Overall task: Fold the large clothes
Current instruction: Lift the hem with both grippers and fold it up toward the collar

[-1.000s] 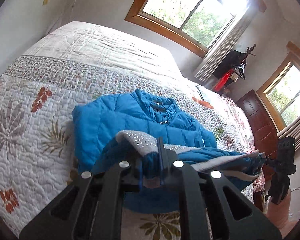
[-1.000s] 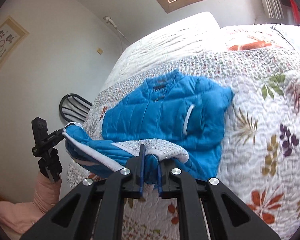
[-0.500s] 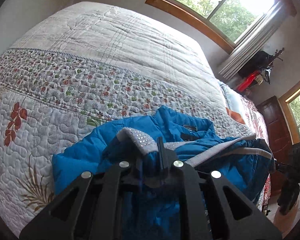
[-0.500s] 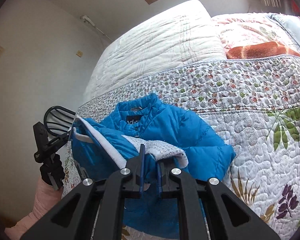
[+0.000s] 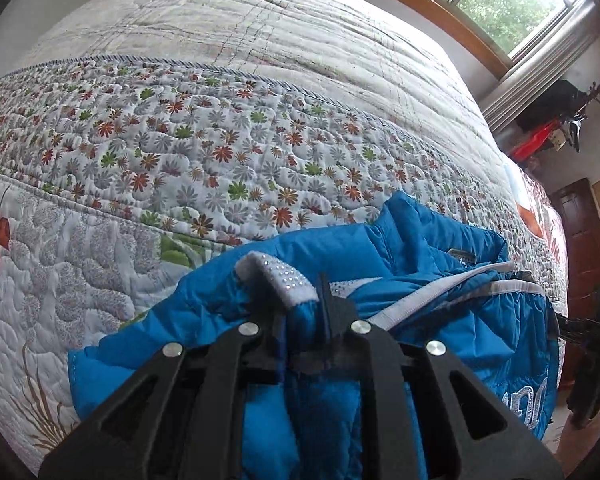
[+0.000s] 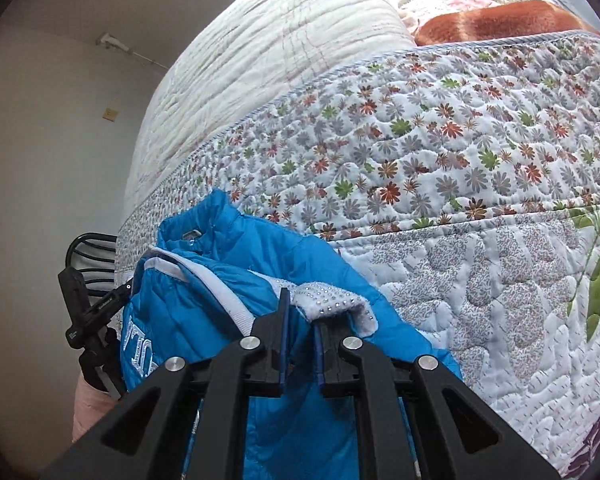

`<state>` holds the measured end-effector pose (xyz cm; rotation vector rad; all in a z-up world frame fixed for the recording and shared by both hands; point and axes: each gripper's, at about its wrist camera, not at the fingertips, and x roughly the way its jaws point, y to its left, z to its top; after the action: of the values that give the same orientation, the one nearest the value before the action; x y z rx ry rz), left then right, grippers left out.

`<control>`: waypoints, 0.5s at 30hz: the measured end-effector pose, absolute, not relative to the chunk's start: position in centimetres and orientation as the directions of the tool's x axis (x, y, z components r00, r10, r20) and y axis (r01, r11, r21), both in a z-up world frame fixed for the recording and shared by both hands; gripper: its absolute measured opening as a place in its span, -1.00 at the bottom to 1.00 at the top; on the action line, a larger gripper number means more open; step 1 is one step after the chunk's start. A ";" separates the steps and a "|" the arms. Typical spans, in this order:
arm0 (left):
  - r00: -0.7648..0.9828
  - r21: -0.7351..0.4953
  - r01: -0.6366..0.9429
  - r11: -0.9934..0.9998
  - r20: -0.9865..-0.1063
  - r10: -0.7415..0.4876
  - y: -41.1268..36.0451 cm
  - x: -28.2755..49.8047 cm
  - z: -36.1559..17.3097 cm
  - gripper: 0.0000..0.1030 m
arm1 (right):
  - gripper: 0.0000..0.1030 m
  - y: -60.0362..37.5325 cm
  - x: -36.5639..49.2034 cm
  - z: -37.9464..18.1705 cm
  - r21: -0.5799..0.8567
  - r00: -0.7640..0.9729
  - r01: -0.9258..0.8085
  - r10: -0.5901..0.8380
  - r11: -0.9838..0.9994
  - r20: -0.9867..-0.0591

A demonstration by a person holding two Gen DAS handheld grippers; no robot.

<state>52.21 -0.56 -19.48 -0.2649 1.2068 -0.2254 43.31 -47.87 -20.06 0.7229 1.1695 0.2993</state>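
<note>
The blue puffer jacket (image 5: 440,292) lies on the bed, near the quilt's near edge, with its lower part raised and carried over the upper part toward the collar (image 6: 204,220). Its hem is trimmed with a white band set with small studs (image 5: 284,276), and white embroidered lettering (image 6: 140,352) shows on the raised panel (only a few letters can be read).

The left gripper (image 5: 302,304) has a bunched corner of that hem between its fingers; its jaws are opening slightly, yet the fabric is still pinched between the pads. The right gripper (image 6: 300,312) is clenched on the other hem corner, the studded band folding over its right finger. In each wrist view the opposite gripper appears at the far end of the stretched hem.

Beyond the jacket the floral quilt (image 5: 220,152) spreads across the bed, a band of small flowers running across it, then plain cream quilting toward the far edge. A wood-framed window (image 5: 500,8) stands past the bed
</note>
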 end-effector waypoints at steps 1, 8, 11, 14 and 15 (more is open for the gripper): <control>0.334 -0.327 0.027 0.945 -0.888 -0.316 -0.5 52.3 -19.4 -0.72 | -0.82 -47.9 43.3 -20.0 0.656 0.384 0.150 0.568 0.740 -0.728; 0.322 -0.466 0.027 0.884 -0.833 -0.449 1.9 50.7 -16.3 -0.19 | -0.52 -47.9 40.4 -16.4 0.679 0.421 0.096 0.589 0.727 -0.690; 0.384 -0.457 0.042 0.888 -0.813 -0.437 3.9 48.6 -13.9 0.18 | -0.27 -47.8 39.0 -15.3 0.672 0.426 0.080 0.585 0.736 -0.690; 0.391 -0.394 0.059 0.917 -0.836 -0.384 5.1 46.8 -13.6 0.18 | 0.58 -47.8 37.3 -14.0 0.601 0.465 0.054 0.513 0.797 -0.722; 0.386 -0.355 0.069 0.932 -0.852 -0.354 5.3 45.9 -13.9 0.18 | 0.58 -47.7 36.7 -13.8 0.588 0.469 0.042 0.503 0.808 -0.726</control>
<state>45.88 5.28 -13.92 -0.2803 1.1473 -0.2738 36.73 -47.69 -13.78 0.5882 1.0581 0.3034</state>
